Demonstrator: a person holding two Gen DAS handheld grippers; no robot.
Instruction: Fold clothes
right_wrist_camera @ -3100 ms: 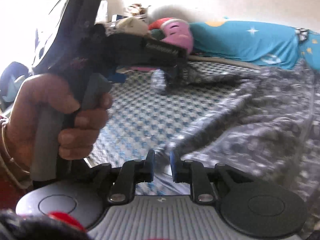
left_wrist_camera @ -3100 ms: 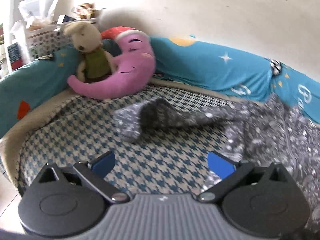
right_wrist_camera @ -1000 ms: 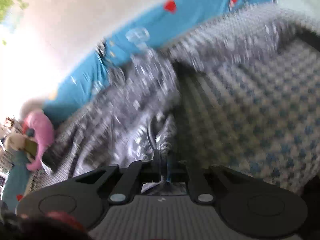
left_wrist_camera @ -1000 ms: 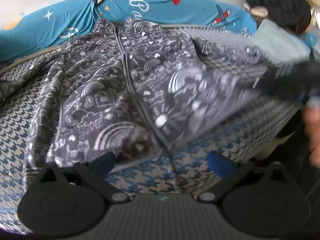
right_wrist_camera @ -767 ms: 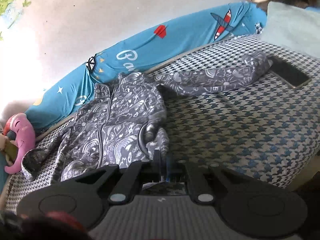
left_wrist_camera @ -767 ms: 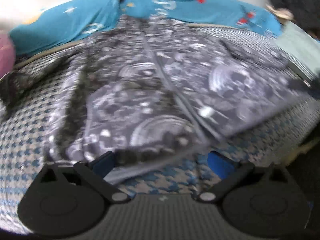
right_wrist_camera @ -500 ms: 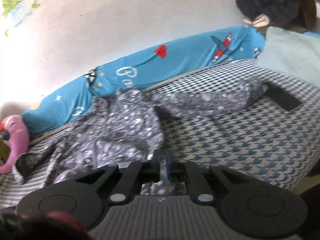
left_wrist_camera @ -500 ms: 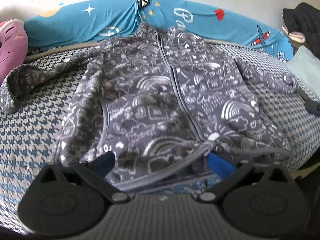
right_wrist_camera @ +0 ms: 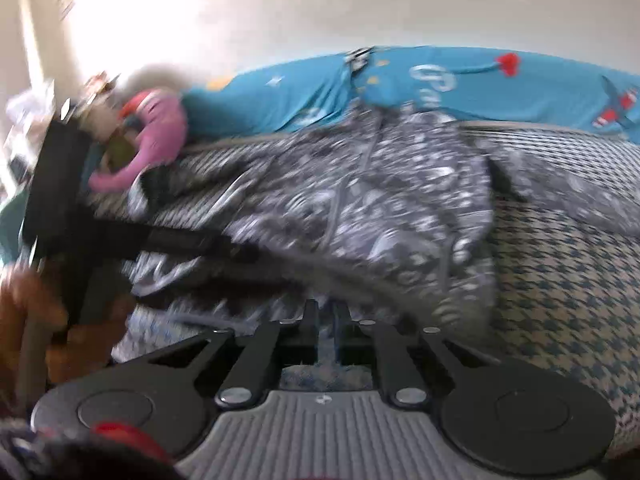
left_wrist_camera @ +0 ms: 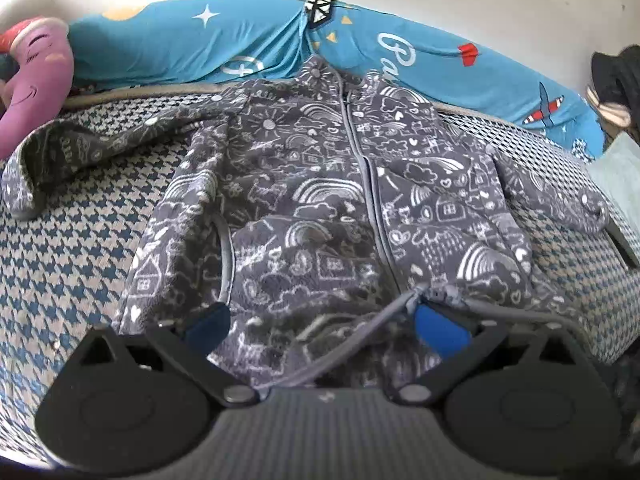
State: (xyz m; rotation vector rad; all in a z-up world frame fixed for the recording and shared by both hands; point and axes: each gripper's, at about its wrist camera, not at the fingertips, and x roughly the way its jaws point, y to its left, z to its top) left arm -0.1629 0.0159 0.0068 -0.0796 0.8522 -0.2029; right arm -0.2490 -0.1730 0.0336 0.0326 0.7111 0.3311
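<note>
The grey zip-up jacket lies front-up and spread flat on the blue-and-cream houndstooth bed cover, its long axis running straight away from the left gripper: collar at the far end against the teal bolster, hem at the near end between the gripper's blue fingertips. The zipper line runs down the middle, ahead of the jaws and a little toward their right side. One sleeve stretches out to the left of the jaws toward the pink moon-shaped plush, the other to the right. The fabric is fleecy, dark grey, printed all over with white doodles (rainbows, houses, clouds, hearts, suns). The hem near the right fingertip is rumpled and slightly lifted.

The left gripper's jaws stand wide apart over the hem, gripping nothing.

On the bolster, beyond the collar, white cursive letters reading "Pa" show, the rest hidden; stars, a red paper plane and an aeroplane are printed nearby.

The right-wrist view is blurred. The right gripper has its jaws nearly together, a thin gap between them; whether cloth is pinched there cannot be told. The jacket lies just ahead of them.
</note>
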